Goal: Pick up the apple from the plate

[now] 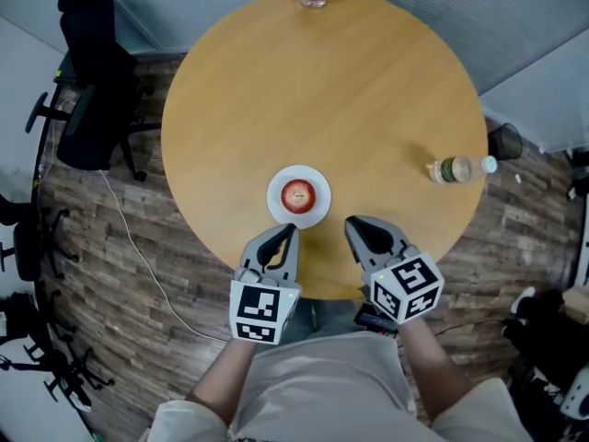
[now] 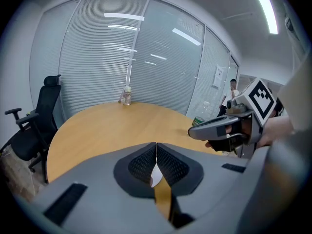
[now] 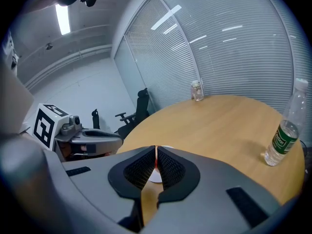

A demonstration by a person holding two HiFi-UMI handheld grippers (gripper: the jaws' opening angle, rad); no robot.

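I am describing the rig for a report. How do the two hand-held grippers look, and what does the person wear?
The left gripper and the right gripper are alike: grey bodies with pointed jaws, lined by black mesh-textured pads. Each carries a white cube printed with black square markers. The person wears light beige clothing.

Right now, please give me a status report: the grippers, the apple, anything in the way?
Left gripper and right gripper both shut, empty, just short of the plate. Apple on plate, untouched. Nothing between; bottle stands well aside.
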